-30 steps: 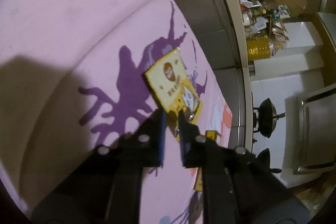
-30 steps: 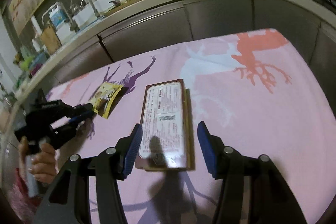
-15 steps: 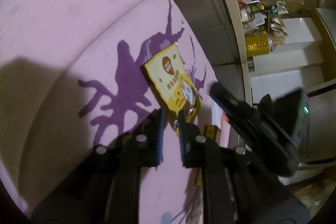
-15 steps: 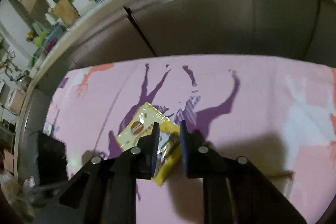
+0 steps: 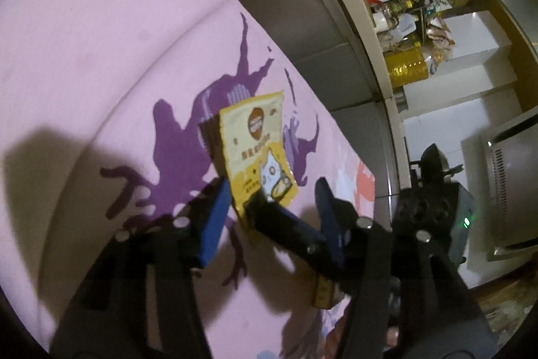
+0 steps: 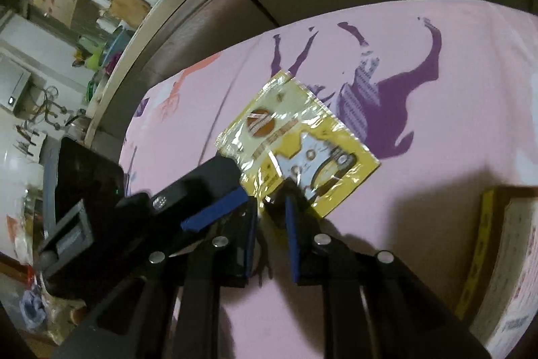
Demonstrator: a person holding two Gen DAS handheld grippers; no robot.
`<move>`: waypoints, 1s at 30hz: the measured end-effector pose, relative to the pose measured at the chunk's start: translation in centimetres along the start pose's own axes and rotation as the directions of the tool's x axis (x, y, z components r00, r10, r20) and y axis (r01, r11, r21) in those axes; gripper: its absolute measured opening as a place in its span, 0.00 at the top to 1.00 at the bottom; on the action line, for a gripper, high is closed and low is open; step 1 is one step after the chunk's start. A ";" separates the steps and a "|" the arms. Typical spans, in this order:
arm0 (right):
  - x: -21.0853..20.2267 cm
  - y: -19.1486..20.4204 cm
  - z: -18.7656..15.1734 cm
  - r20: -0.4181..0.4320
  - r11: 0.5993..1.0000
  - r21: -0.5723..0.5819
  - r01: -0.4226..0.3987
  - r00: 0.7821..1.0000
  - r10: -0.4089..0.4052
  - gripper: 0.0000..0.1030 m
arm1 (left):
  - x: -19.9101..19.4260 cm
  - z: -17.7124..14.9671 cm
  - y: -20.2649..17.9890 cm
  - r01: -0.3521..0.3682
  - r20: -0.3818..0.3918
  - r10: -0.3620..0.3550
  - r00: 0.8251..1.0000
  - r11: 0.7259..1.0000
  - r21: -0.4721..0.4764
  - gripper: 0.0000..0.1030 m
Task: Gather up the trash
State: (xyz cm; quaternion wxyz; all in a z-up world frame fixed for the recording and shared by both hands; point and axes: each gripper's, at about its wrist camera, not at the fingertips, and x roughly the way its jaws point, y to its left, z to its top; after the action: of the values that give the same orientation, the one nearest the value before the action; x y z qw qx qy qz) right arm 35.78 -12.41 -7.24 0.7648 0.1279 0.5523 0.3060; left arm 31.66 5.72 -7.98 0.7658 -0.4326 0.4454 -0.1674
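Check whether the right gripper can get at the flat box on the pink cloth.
Probably not yet: the right gripper is shut on the yellow packet. The flat box lies uncovered beside it.

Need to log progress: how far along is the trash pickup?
Nothing looks collected yet. In hand: the yellow wrapper is pinched by the right tongs, while the left tongs are opening around it. Left: the box lies on the pink cloth.

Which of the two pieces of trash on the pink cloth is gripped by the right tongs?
The yellow snack packet, pinched at its near corner by the right tongs; the flat box lies apart, untouched.
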 end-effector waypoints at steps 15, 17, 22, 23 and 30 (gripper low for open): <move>-6.7 0.1 -3.4 0.153 0.999 -0.038 0.036 0.988 -0.029 0.86 | -1.0 -0.8 -2.8 0.001 -0.040 0.006 0.999 0.986 0.170 1.00; -9.9 -0.4 -5.1 0.269 0.997 -0.030 0.077 0.961 -0.066 0.76 | -2.1 -1.5 -3.0 0.006 -0.033 0.000 0.999 0.983 0.185 1.00; -14.7 -3.1 -10.5 0.461 0.940 0.096 0.327 0.822 -0.333 0.38 | -4.9 -4.2 -3.7 0.033 -0.035 -0.026 0.999 0.973 0.230 1.00; -14.5 -3.5 -11.0 0.448 0.932 0.098 0.348 0.821 -0.354 0.38 | -5.4 -4.8 -3.9 0.038 -0.037 -0.030 0.999 0.970 0.240 1.00; -10.8 -2.5 -12.4 0.404 0.893 0.054 0.448 0.808 -0.429 0.38 | -7.6 -7.6 -6.1 0.022 -0.028 -0.013 1.000 0.949 0.316 1.00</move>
State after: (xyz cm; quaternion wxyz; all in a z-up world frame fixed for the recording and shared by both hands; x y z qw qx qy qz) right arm 22.94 -22.69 -4.72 0.9148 0.0409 0.3893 0.0999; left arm 22.02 3.22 -0.73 0.8179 -0.3062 0.4188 -0.2489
